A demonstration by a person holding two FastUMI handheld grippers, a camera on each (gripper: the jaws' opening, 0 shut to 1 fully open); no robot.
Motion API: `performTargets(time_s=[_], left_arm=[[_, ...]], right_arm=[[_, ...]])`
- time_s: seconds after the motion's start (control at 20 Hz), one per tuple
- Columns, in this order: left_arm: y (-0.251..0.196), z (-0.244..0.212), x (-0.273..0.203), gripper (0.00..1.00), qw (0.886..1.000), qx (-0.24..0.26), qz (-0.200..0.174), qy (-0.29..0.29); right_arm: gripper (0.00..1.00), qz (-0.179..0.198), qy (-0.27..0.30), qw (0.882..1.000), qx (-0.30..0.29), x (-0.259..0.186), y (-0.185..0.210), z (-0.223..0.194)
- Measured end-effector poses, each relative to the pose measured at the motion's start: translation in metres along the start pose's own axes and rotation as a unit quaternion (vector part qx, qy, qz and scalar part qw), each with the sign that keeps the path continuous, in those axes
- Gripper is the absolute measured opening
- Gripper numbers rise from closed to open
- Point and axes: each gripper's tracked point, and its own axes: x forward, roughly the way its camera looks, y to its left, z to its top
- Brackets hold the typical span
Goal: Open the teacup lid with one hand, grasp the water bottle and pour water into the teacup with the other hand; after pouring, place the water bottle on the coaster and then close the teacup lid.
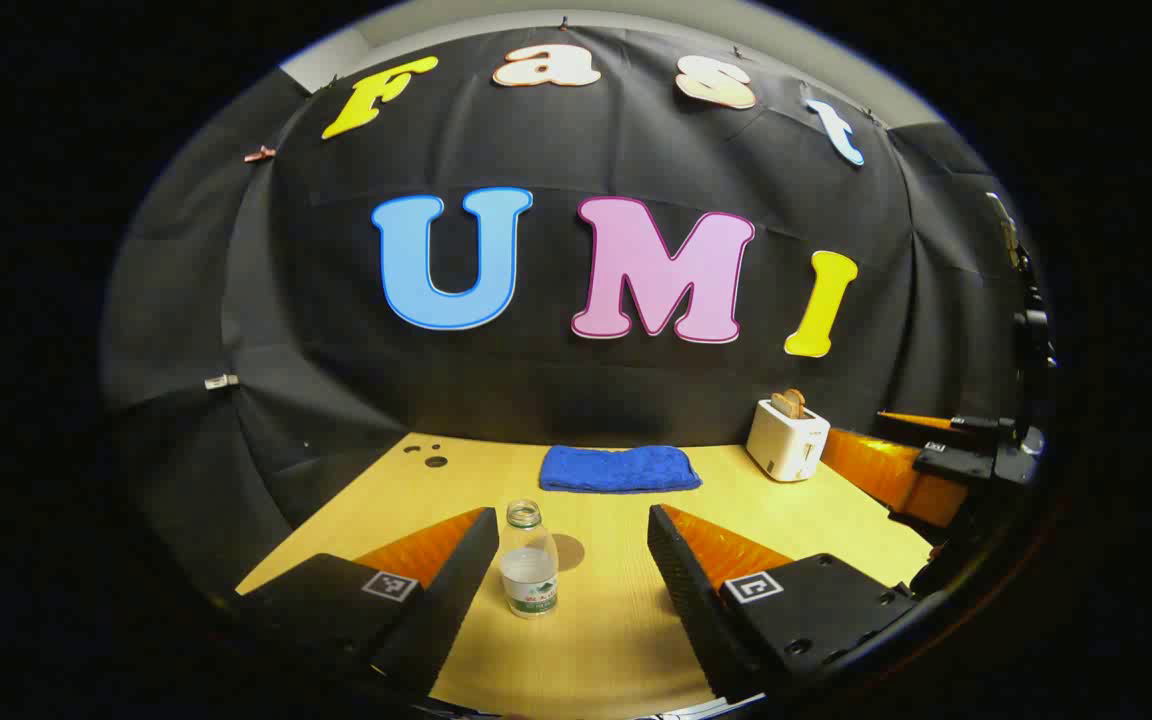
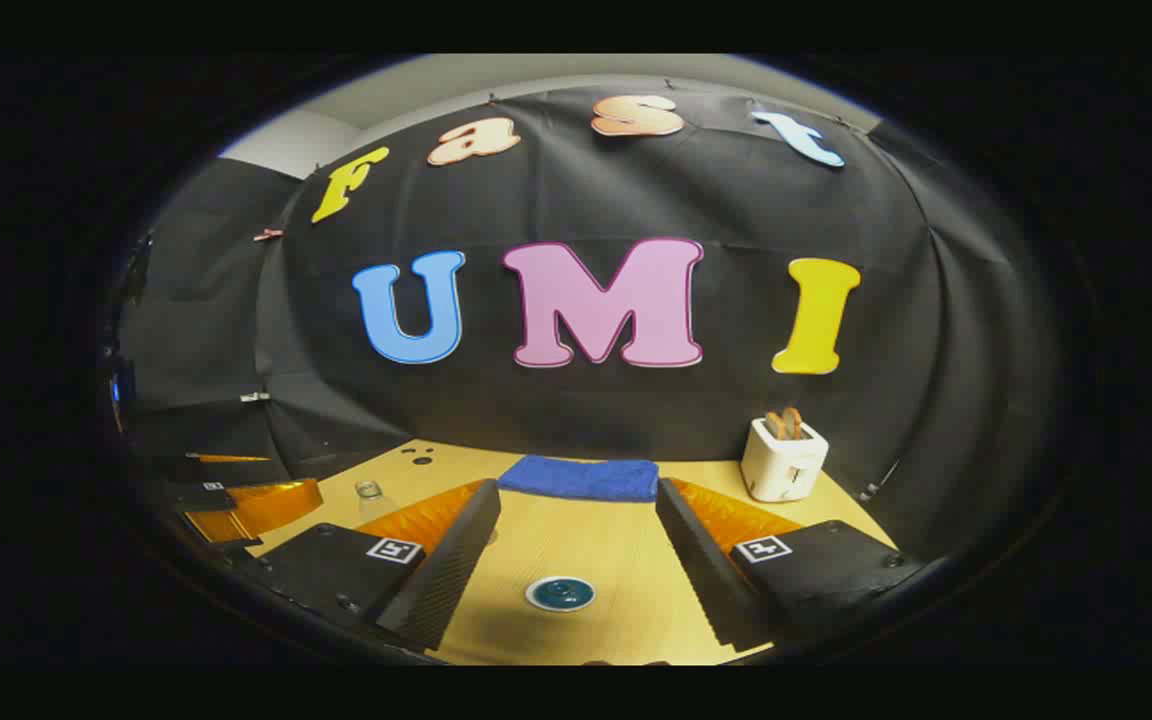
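Left gripper (image 1: 571, 545) jaws spread around water bottle (image 1: 529, 562), untouching; right gripper (image 2: 576, 545) jaws spread above teacup lid (image 2: 560, 593)

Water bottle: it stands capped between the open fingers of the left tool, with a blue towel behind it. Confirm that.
Not capped: in the left gripper view the water bottle has an open neck. It does stand between the left tool's open fingers, blue towel behind.

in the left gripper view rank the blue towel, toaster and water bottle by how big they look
1. blue towel, widest
2. toaster and water bottle look about alike; the bottle stands nearer the camera, so I won't rank them
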Motion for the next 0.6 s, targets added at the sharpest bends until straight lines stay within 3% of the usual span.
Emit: performTargets(time_s=[0.2, 0.5, 0.6], left_arm=[[0.021, -0.013, 0.003, 0.96, 0.999, 0.032, 0.013, 0.024], [0.032, -0.027, 0.001, 0.96, 0.999, 0.032, -0.009, 0.03], [0.04, -0.032, 0.0, 0.95, 0.999, 0.041, 0.0, 0.029]], right_arm=[[0.98, -0.021, 0.023, 1.0, -0.003, 0.0, 0.003, -0.018], [0.97, -0.039, 0.043, 0.998, -0.003, 0.0, 0.012, -0.04], [0.97, -0.039, 0.057, 0.998, -0.004, 0.002, 0.016, -0.05]])
